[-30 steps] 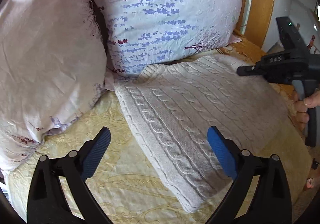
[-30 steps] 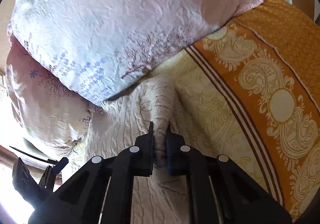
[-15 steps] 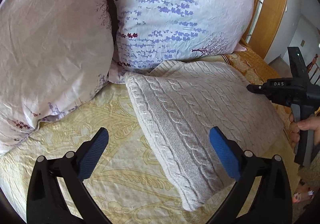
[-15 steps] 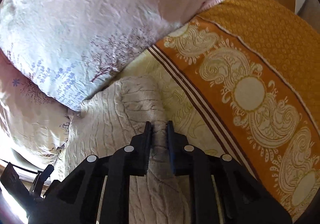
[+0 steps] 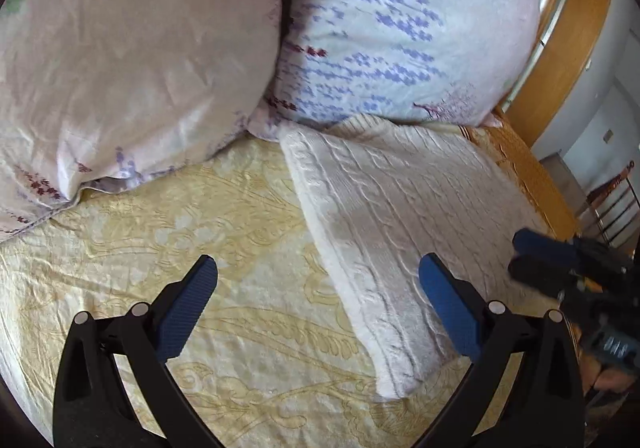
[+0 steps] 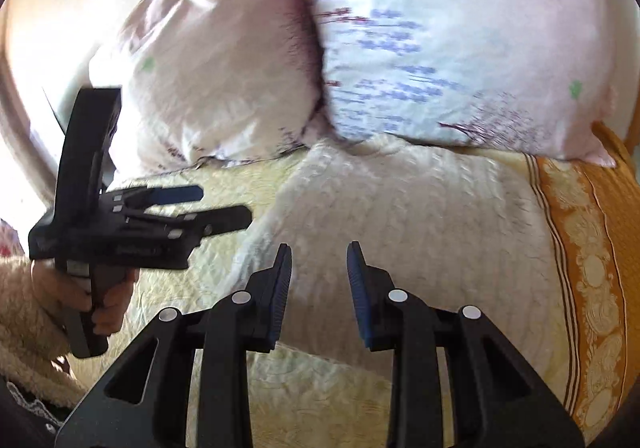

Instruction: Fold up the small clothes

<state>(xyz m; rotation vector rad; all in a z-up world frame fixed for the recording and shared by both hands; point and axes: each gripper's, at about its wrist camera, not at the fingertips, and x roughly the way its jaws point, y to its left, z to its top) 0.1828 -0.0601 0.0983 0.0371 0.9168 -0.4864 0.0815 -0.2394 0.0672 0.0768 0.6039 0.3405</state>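
Left tongs (image 5: 318,302) spread wide, nothing between the blue pads; they hang over the yellow bedspread (image 5: 168,248), right pad above the near edge of the sweater (image 5: 404,216). Right tongs (image 6: 319,288): jaws have just been opening, now parted with a clear gap, pads not pressing on anything; the cream knit lies below and beyond them, not held. The right tongs also show at the right edge of the left wrist view, blurred, over the sweater's right side. Sweater: cream cable knit, folded into a rough rectangle, lying flat on the bed; the near corner points toward the left wrist camera, the far edge is tucked against the bottom of the flowered pillow (image 5: 400,28). Its left long edge looks thick, layered. In the right wrist view the left tongs appear at left, held by a hand (image 6: 86,294) with a fluffy cream sleeve (image 6: 24,312) behind it. To the right of the sweater runs an orange patterned border (image 6: 592,248) of the bedspread. Farther back, two pillows stand side by side, touching: a pale pink pillow (image 5: 132,48) at left, the flowered one at right. Behind them, a wooden headboard (image 5: 568,48). The right wrist view is motion-blurred; fine detail there cannot be told.
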